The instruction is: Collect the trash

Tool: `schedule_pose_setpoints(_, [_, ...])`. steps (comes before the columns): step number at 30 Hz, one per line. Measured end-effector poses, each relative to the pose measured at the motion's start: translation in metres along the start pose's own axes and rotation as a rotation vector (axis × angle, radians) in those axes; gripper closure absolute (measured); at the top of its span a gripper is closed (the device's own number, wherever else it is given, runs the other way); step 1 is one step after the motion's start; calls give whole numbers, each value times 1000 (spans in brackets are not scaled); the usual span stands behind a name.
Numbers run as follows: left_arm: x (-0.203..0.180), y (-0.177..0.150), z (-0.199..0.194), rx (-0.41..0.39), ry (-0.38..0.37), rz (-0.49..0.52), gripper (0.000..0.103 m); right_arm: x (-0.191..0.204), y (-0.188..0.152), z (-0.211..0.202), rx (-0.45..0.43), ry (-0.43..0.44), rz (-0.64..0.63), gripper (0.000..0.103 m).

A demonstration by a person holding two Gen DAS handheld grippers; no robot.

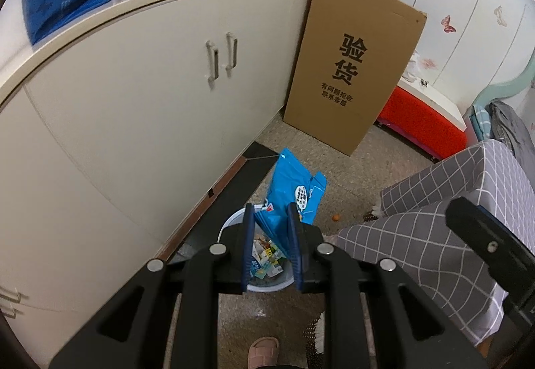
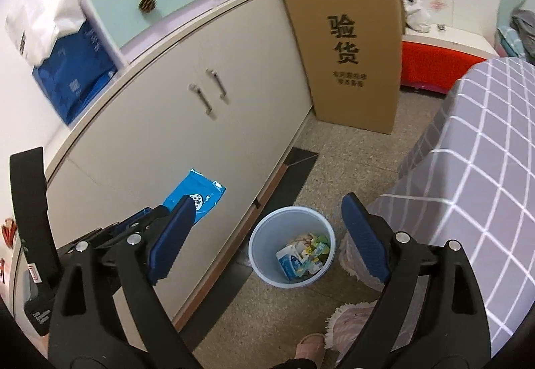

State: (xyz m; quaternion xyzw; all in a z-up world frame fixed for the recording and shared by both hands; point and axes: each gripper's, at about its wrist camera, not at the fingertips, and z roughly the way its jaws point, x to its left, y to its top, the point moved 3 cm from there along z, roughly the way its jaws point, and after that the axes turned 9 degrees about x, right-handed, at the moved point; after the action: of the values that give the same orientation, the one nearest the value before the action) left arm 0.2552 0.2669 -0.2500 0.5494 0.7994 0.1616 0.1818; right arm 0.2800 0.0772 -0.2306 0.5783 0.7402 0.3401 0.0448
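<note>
Trash first: blue snack bag (image 1: 287,192) is pinched in my left gripper (image 1: 271,243), sticking up and forward past the tips, directly over the pale blue bin (image 2: 291,247) on the floor by the white cabinet (image 1: 140,108). From the right wrist cam the bag (image 2: 195,197) shows up beside the cabinet front, w/ the bin lower and off to the side, so it's held well above the rim, not touching it.

Left tongs are clamped on the bag's lower part, both blue pads (image 1: 248,245) flat against it. Right gripper (image 2: 267,238) is spread wide, holding nothing, and the bin sits between its 2 fingers in view.

Handling, my guess: empty foil-type wrapper, v. light, floppy, crinkly, prob. slick. It'll flutter rather than drop straight, so I'd lower it closer to the bin mouth before letting go. Grip on the flat body near an edge seems right; the thin film folds but won't break.

Bin already has cartons and wrappers (image 2: 302,257) at the bottom, w/ room left. Cardboard box (image 1: 351,68) leans at the cabinet's end, well apart from the bin. A small orange bit (image 1: 335,218) lies on the floor near the checked bedcover (image 1: 434,208), maybe more trash; can't tell what it is.
</note>
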Motion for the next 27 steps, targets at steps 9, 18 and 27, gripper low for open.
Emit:
schedule_pose_setpoints(9, [-12,21,18,17,42,8,34,-19,4,-25,-62,36,64,16])
schedule_pose_setpoints(18, [-22,1,-8,5,25,21,33,-30,-5,-47,-78,-4,77,16])
schedule_pose_setpoints(27, [-38,-20,-82,-95,-27,29,26,-33,-22,-98,-131,-17,77,15])
